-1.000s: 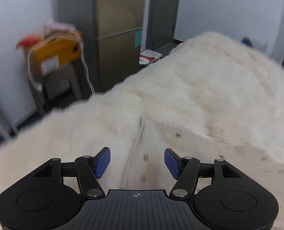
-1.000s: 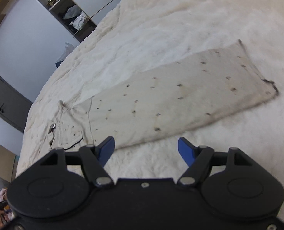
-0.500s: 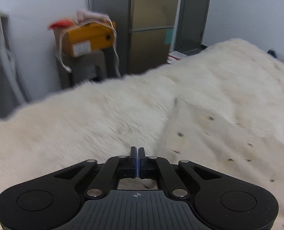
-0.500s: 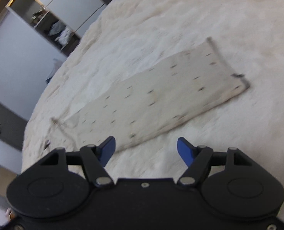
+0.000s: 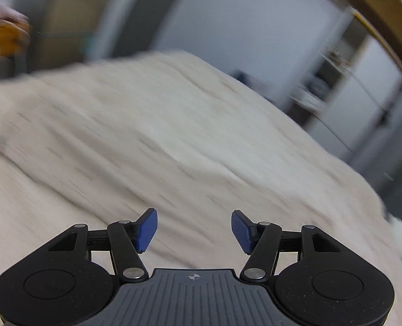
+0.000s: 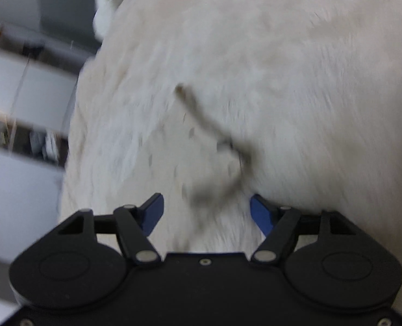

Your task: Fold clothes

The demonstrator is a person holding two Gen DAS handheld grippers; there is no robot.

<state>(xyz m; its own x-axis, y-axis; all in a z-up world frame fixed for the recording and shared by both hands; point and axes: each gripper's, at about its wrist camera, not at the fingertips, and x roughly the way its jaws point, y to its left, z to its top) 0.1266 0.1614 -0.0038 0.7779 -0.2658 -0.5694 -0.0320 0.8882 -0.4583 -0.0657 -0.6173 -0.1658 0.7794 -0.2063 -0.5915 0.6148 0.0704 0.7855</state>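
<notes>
Soft, even indoor light; both views smear with heavy motion blur, fisheye bending the edges, only the black mounts sharp.

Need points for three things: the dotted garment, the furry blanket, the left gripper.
dotted garment (image 6: 201, 146), right wrist view, on its dark-edged end
furry blanket (image 6: 309, 68), right wrist view, on bare fur
left gripper (image 5: 191, 231), left wrist view, midway between its blue fingertips, jaws opening, nothing between them
</notes>
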